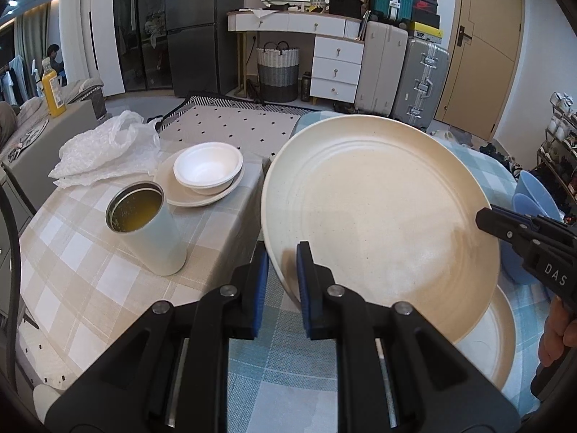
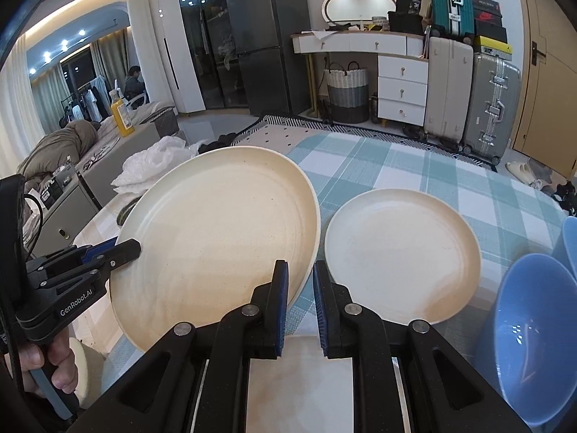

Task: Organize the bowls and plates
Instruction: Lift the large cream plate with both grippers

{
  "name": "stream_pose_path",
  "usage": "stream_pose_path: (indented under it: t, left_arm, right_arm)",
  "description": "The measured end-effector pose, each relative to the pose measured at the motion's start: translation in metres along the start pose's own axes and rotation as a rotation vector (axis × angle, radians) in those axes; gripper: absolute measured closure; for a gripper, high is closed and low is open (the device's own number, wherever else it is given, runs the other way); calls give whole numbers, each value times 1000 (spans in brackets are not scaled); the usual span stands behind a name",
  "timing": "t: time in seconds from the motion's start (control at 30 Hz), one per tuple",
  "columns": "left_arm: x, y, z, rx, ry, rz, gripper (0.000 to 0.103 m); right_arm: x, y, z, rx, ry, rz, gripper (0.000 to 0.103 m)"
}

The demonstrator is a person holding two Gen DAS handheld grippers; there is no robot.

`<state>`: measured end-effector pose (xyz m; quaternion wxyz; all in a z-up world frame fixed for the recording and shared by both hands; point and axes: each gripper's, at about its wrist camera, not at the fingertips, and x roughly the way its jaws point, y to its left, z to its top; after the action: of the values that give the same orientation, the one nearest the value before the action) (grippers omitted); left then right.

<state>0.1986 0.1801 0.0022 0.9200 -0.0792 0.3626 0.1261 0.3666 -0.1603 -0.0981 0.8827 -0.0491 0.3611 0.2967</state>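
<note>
Clutter crowds your left view: a tin can (image 1: 146, 227) and a stacked bowl (image 1: 208, 167) stand left of the large plate (image 1: 378, 216), whose rim your left gripper (image 1: 283, 281) pinches. Right view: your right gripper (image 2: 300, 296) clamps that plate's opposite edge; a smaller plate (image 2: 402, 256) lies just beside, blue bowls (image 2: 533, 335) at the right margin.

Opposed close wrist views, shared plate (image 1: 378, 213)

Large cream speckled plate (image 1: 378, 213), matt, faintly ridged ceramic-like surface. Small white bowl (image 1: 208, 166), dull foam-like finish. Pale cylindrical tin (image 1: 146, 223), smooth wall, metallic inner lining. Blue bowl (image 2: 530, 342), glossy plastic. Checked tablecloth (image 2: 396, 166), woven cloth. Crumpled translucent plastic bag (image 1: 104, 151). Black grippers' blue pads (image 2: 281, 310), matt.
</note>
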Motion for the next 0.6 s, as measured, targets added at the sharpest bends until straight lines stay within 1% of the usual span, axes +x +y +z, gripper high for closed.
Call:
stream_pose_path:
  t: [0.27, 0.6]
  left_arm:
    - [-52, -32, -3, 33, -31, -32, 90]
    - [-110, -81, -17, 74, -60, -47, 89]
  right_arm:
    - [-49, -3, -3, 35, -41, -25, 89]
    - [-106, -10, -22, 48, -92, -49, 89]
